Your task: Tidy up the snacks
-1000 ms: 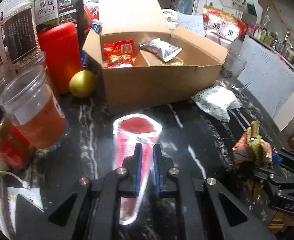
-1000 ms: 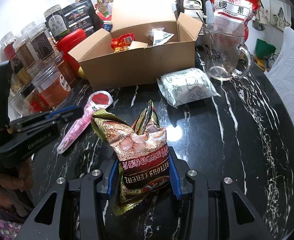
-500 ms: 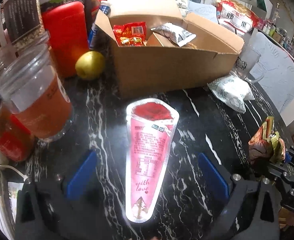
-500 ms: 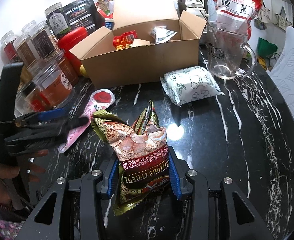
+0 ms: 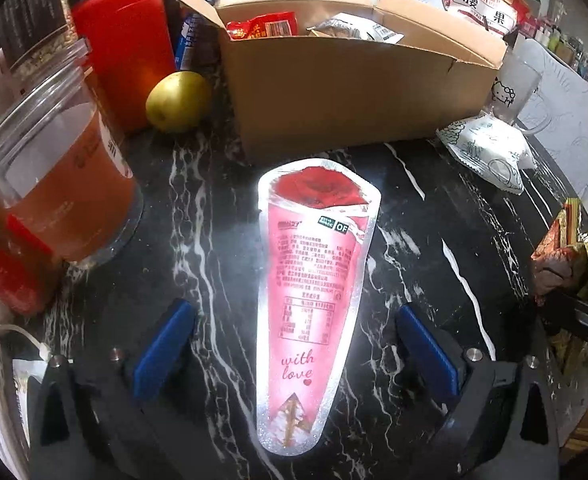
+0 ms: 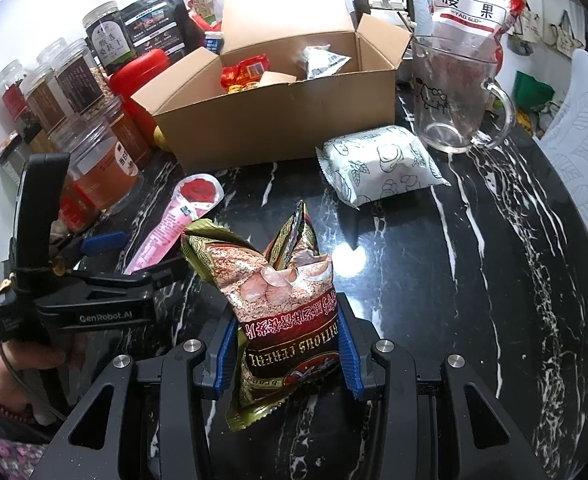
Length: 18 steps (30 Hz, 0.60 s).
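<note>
A pink cone-shaped snack packet (image 5: 314, 280) printed "with love" lies flat on the black marble table (image 5: 426, 208). My left gripper (image 5: 294, 312) hangs low over it, open wide, a blue pad (image 5: 161, 344) on each side and neither touching it. In the right wrist view the same packet (image 6: 173, 224) lies under the left gripper (image 6: 141, 254). My right gripper (image 6: 287, 344) is shut on a brown and gold cereal bag (image 6: 281, 292), held upright above the table. An open cardboard box (image 6: 277, 120) with a few snack packets inside stands behind.
Several lidded jars (image 6: 101, 160) and a red canister (image 5: 129, 48) crowd the left side, with a yellow fruit (image 5: 177, 100) by the box. A white printed packet (image 6: 378, 168), a glass mug (image 6: 454, 96) and a cashew bag (image 6: 470, 4) sit to the right.
My left gripper went from shut to wide open and sank toward the pink packet, which now lies between its fingers. The right gripper and its cereal bag stayed put.
</note>
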Motion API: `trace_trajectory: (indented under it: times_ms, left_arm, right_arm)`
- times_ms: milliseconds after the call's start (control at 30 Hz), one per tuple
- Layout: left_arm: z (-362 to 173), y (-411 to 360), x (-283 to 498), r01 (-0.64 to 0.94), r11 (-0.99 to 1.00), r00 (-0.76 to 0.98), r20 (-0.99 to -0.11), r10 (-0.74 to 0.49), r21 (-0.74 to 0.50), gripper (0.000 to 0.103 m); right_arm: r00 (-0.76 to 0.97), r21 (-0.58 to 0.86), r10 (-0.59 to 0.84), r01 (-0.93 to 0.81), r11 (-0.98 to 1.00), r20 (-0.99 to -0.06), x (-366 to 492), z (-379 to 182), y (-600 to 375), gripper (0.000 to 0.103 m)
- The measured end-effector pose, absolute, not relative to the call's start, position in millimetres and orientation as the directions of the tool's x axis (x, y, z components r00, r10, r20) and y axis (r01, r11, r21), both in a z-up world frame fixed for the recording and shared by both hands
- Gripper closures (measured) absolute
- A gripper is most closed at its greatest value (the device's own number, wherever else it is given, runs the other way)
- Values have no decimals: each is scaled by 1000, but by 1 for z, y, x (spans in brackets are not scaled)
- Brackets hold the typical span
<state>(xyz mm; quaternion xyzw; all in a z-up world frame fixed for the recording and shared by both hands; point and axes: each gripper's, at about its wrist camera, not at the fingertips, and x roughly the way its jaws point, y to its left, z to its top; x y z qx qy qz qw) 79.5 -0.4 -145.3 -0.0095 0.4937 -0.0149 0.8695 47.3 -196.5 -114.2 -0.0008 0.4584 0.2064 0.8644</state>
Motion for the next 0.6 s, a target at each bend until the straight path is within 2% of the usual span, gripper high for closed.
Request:
trace_trajectory:
  times_ms: [67, 100, 133, 267, 600]
  left_arm:
    - [-146, 1, 80, 30, 999, 520, -853, -48, -38, 3]
    - [-144, 1, 78, 44, 998, 541, -839, -53, -34, 27]
    - [-140, -1, 77, 52, 998, 567, -822, -54, -30, 61]
    - [-140, -4, 82, 65, 997, 566, -822, -66, -36, 67]
    - [-125, -4, 71, 72, 996, 575, -814, -87, -55, 68]
  right_arm:
    - [493, 191, 358, -356, 915, -793, 48, -114, -196, 61]
    - [493, 192, 359, -356, 914, -793, 49, -115, -196, 61]
    - [493, 193, 360, -357, 914, -792, 49, -115, -196, 61]
    - [491, 197, 363, -356, 913, -792, 51, -116, -196, 61]
    - [500, 188, 356, -355, 916, -790, 49, -114, -196, 61]
